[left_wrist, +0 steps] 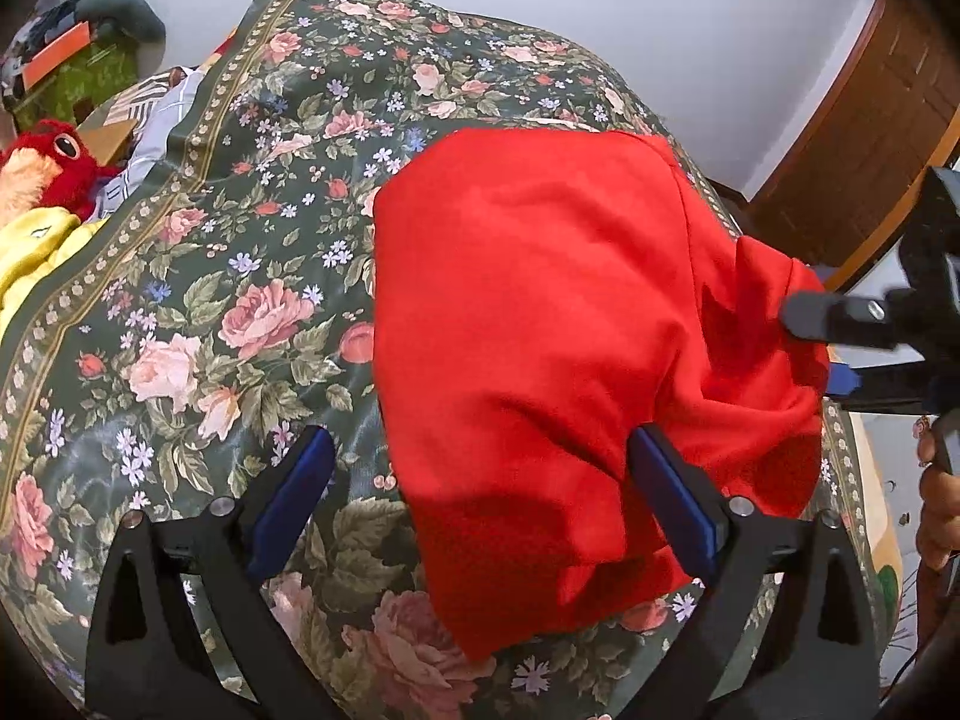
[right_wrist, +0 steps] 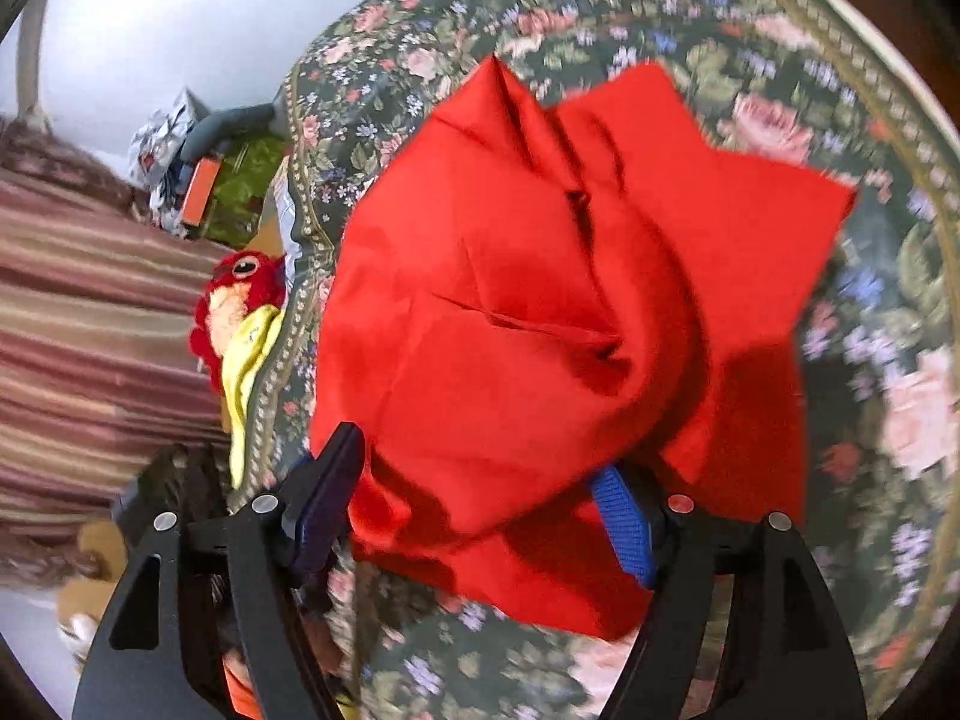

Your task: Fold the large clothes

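Observation:
A red garment (left_wrist: pixel 540 324) lies partly folded on a floral bedspread (left_wrist: pixel 228 276); it also shows in the right wrist view (right_wrist: pixel 540 324). My left gripper (left_wrist: pixel 480 480) is open, its jaws wide apart over the garment's near edge, the right pad touching cloth. My right gripper (right_wrist: pixel 480 492) is open too, and the cloth bunches between its jaws and drapes over the right blue pad (right_wrist: pixel 624 528). The right gripper also shows in the left wrist view (left_wrist: pixel 810 348) at the garment's right edge.
A red plush toy (left_wrist: pixel 48 162) and yellow cloth (left_wrist: pixel 36 258) lie at the bed's left side, with boxes and clutter (left_wrist: pixel 72 48) behind. A wooden door (left_wrist: pixel 870 120) stands at the right. The bedspread also shows in the right wrist view (right_wrist: pixel 870 240).

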